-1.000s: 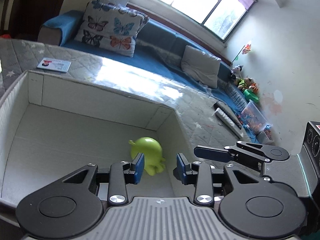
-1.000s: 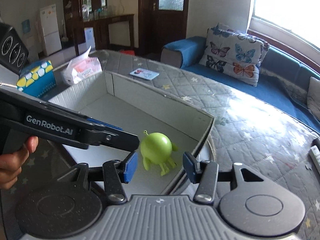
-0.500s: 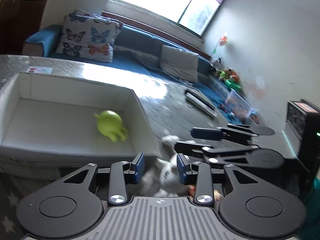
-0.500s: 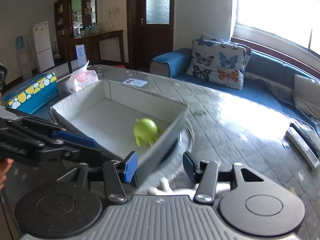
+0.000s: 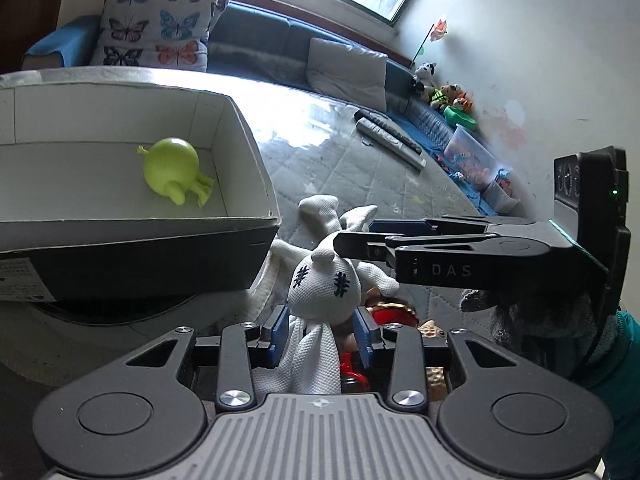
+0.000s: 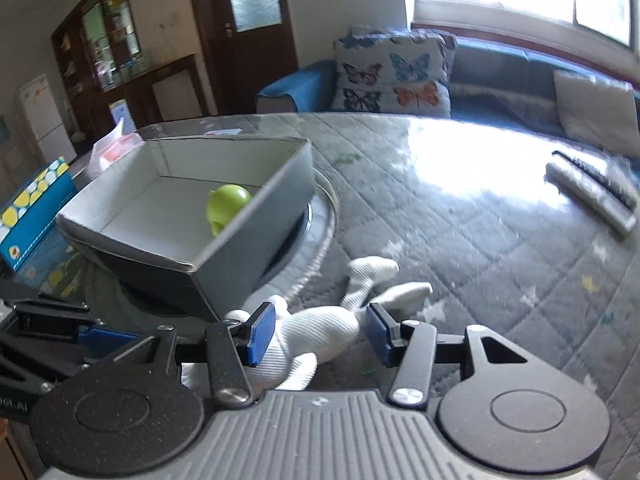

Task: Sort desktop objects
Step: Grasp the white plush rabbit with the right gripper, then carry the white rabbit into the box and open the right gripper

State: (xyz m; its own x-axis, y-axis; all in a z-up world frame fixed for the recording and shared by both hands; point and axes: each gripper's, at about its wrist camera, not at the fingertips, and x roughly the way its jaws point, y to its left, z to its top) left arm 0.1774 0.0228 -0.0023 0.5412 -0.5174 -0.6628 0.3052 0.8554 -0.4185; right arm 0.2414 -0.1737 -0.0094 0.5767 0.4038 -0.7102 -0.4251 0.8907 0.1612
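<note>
A white plush doll (image 5: 324, 280) with stitched eyes lies on the quilted table just right of the white cardboard box (image 5: 248, 152). A green round toy (image 5: 172, 168) rests inside the box. My left gripper (image 5: 320, 334) is open, its blue pads either side of the doll's head and neck with a gap on the right. My right gripper (image 5: 356, 236) hangs over the doll from the right. In the right wrist view, the right gripper (image 6: 320, 334) is open around the doll (image 6: 320, 326), clear of both pads. The box (image 6: 276, 216) and green toy (image 6: 226, 200) lie to the left.
A red toy (image 5: 390, 310) and other small figures lie under the doll's right side. Two remotes (image 6: 592, 200) lie far right on the table. A blue tissue box (image 6: 28, 208) and a pink tissue pack (image 6: 120, 146) stand beyond the box. A sofa runs behind the table.
Both grippers have left the box with the green toy, moved right and down, and now straddle the white doll. Neither opening has changed.
</note>
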